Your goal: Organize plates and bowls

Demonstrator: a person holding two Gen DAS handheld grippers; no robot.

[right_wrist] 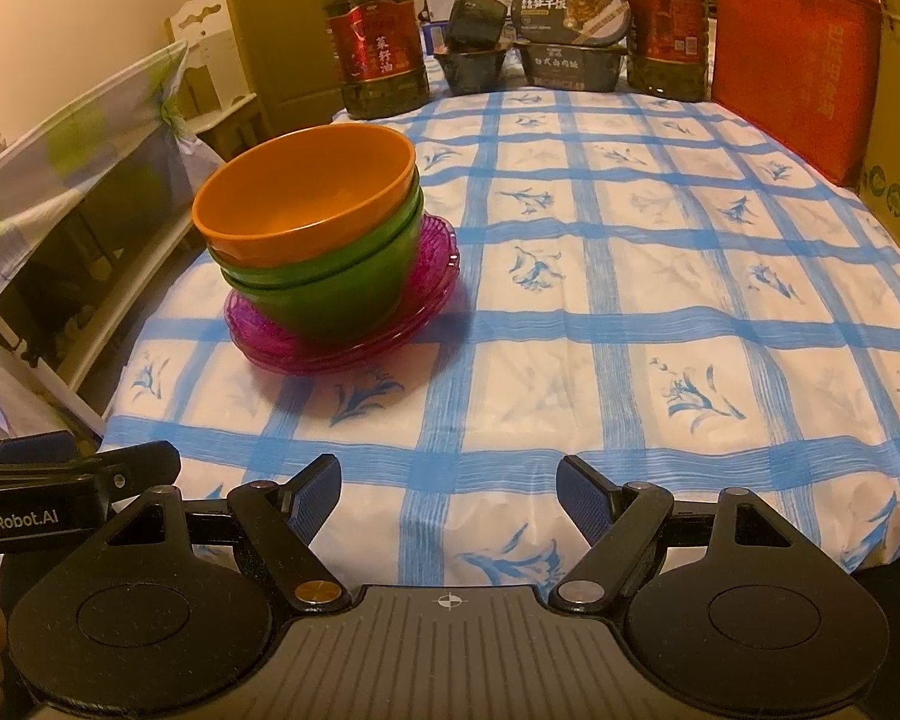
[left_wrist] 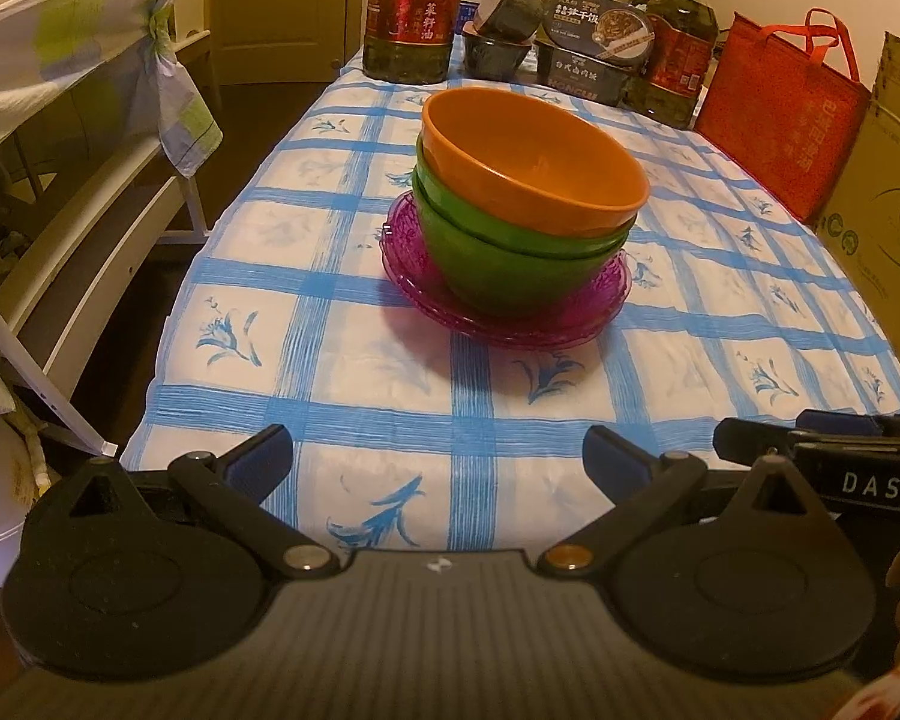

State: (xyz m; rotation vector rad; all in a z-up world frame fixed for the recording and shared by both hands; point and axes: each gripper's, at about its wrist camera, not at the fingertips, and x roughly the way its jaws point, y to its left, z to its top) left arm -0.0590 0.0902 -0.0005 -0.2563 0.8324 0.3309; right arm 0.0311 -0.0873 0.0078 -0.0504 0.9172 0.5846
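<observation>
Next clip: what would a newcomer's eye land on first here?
The bright stack mid-table: an orange bowl nested in green bowls, standing on magenta plates. Behind it, big oil bottles line the table's far edge. Both grippers, left and right, hang open, short of the stack.

Each claw was black, with blue ribbed pads, round pivot discs, brass and silver screws.
</observation>
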